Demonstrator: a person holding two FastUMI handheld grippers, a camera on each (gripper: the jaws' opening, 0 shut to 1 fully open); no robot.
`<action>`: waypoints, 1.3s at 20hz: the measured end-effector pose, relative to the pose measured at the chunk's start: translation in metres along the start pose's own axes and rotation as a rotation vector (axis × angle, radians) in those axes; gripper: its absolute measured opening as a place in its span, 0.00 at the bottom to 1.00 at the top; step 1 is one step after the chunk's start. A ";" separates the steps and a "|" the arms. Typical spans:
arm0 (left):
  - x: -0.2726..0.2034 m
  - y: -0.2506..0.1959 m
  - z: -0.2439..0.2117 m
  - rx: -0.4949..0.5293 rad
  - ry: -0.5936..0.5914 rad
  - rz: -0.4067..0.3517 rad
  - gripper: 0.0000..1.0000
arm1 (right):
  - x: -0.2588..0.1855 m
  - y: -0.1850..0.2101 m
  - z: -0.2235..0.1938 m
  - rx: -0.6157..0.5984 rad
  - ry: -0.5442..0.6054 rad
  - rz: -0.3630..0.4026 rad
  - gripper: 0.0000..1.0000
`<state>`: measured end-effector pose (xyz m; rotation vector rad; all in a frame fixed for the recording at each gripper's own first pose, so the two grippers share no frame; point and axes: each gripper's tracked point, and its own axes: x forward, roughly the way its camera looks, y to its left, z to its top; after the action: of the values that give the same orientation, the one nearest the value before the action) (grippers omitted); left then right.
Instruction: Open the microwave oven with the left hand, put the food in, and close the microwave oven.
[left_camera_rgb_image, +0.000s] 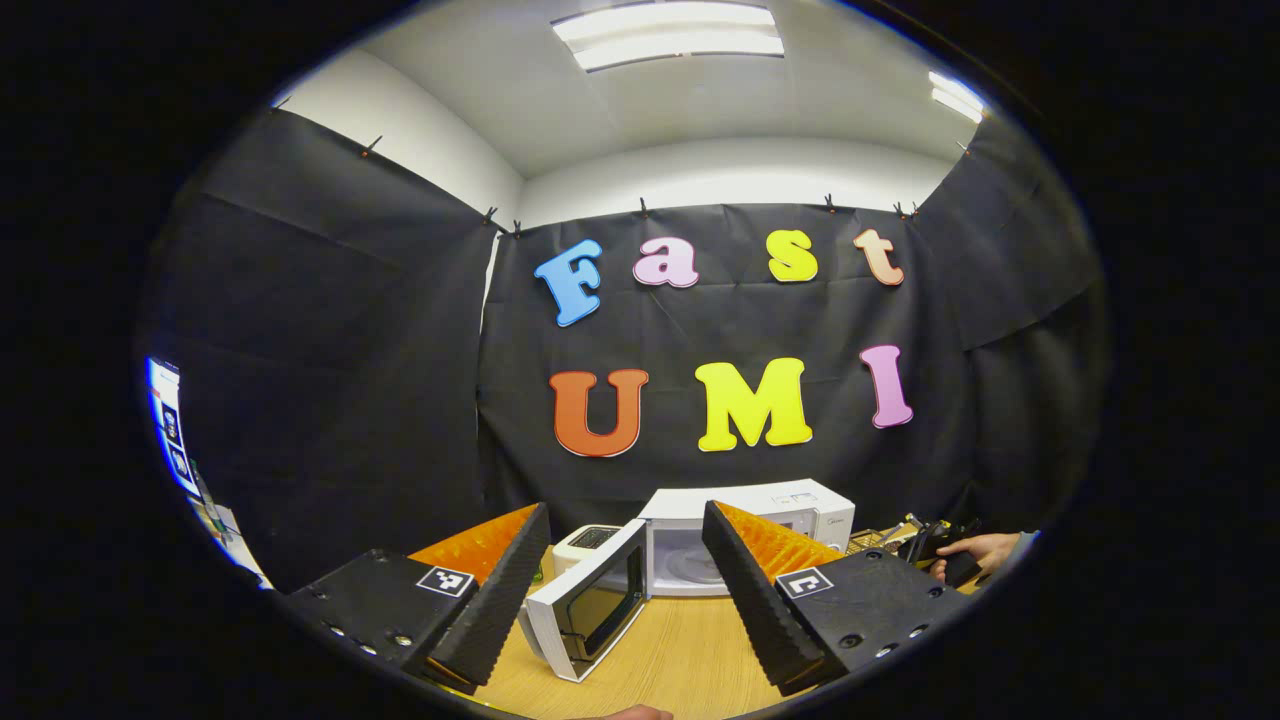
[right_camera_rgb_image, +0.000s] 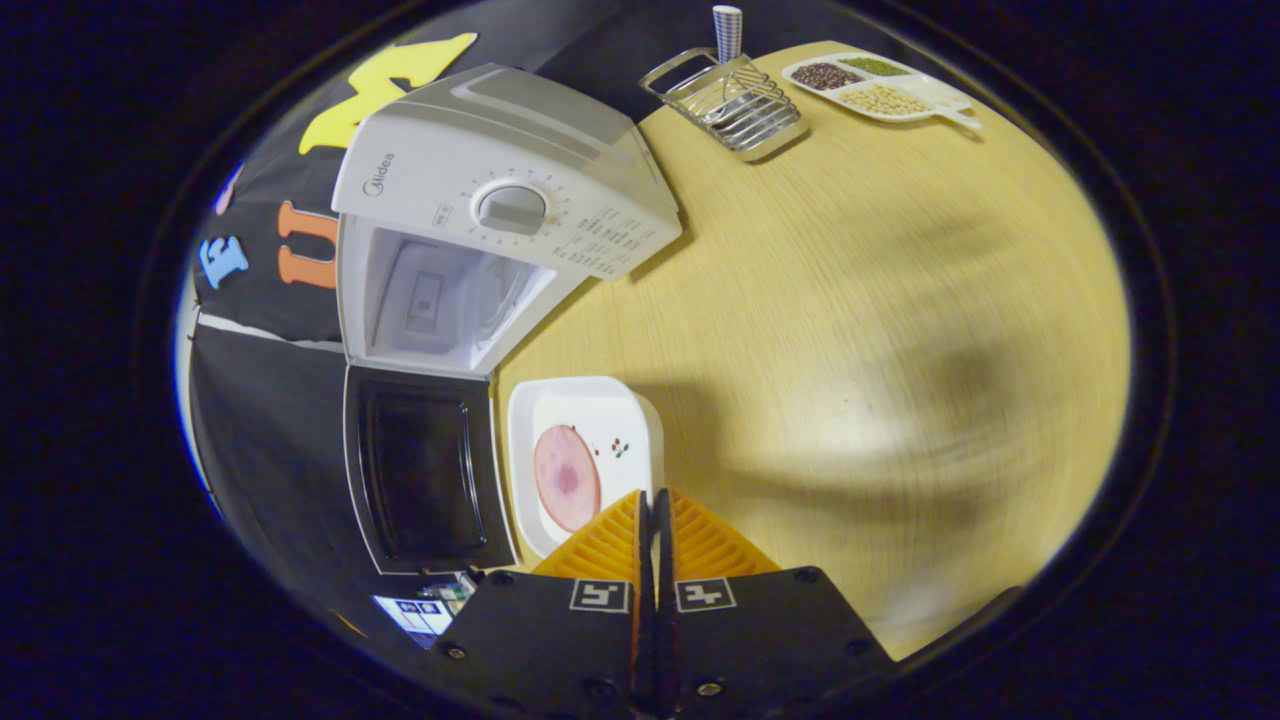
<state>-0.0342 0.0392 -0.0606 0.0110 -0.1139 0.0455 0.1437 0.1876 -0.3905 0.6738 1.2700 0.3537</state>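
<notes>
The white microwave (left_camera_rgb_image: 790, 500) stands at the back of the wooden table with its door (left_camera_rgb_image: 592, 608) swung wide open. My left gripper (left_camera_rgb_image: 626, 512) hovers open in front of it, well short of the door, nothing between its fingers. In the right gripper view the microwave (right_camera_rgb_image: 560, 140) shows from above, cavity (right_camera_rgb_image: 440, 300) bare and door (right_camera_rgb_image: 420, 470) hanging out. My right gripper (right_camera_rgb_image: 652, 497) is shut on the rim of a white square plate (right_camera_rgb_image: 600, 410) carrying a round pink slice of meat (right_camera_rgb_image: 566, 477). The plate sits just outside the cavity mouth, beside the door.
A wire rack (right_camera_rgb_image: 735, 100), a striped cup (right_camera_rgb_image: 727, 28) and a divided tray of beans (right_camera_rgb_image: 880, 85) sit at the table's far side. A small white appliance (left_camera_rgb_image: 590, 538) stands left of the microwave. A person's hand (left_camera_rgb_image: 985, 548) holds the other gripper at right.
</notes>
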 end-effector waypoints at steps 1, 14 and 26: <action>0.001 0.001 -0.004 0.003 0.007 -0.004 0.94 | 0.002 0.002 0.001 0.017 -0.045 -0.006 0.04; 0.007 0.057 -0.049 -0.007 0.103 0.052 0.95 | 0.054 0.094 0.042 0.333 -0.531 0.078 0.04; 0.004 0.087 -0.078 -0.061 0.166 0.064 0.95 | 0.157 0.176 0.075 0.603 -0.667 0.218 0.04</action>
<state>-0.0249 0.1274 -0.1371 -0.0575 0.0502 0.1062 0.2798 0.3941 -0.3858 1.3203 0.6469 -0.0993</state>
